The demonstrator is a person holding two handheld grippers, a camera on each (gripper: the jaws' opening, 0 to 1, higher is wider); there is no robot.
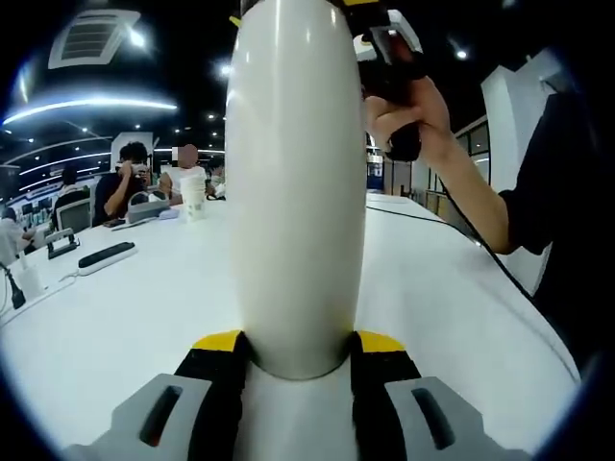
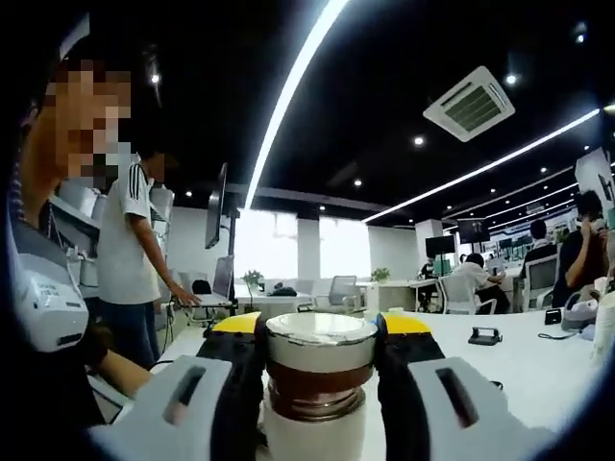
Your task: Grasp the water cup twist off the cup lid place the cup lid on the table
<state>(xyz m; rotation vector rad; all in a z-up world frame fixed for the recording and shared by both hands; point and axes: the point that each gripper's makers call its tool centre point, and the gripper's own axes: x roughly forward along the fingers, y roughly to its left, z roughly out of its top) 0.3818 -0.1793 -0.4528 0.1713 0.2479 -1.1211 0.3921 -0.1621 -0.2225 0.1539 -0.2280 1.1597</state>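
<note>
Cup: white, tall, upright — we hold the cup [image 1: 296,192] over the table [image 1: 144,307]; in the left gripper view it rises straight up between our jaws.
Left gripper: our left gripper [image 1: 296,360] is pinching the cup low on its body, yellow-tipped pads pressed to either side. We cannot tell whether the base touches the table.
Lid: the metal-topped lid [image 2: 321,341] sits on the cup's neck, with a brown band and what look like exposed threads just under it — we judge it partly unscrewed, not yet off.
Right gripper: our right gripper [image 2: 320,360] is clamped on the lid, one pad on each side at the height of the metal rim.
Step in hand: twisting the lid off.
How to do it well: we should keep the left grip firm and motionless so the smooth cup does not spin with the lid. Turn the right wrist about the cup's own axis — no sideways pull, or the threads bind. Lift only once the lid turns free.
Risk: the glossy body may slip in the low grip; a tall cup held near its foot can lever over.
Next: a bare stretch of table lies near the cup, good for setting the lid down.
</note>
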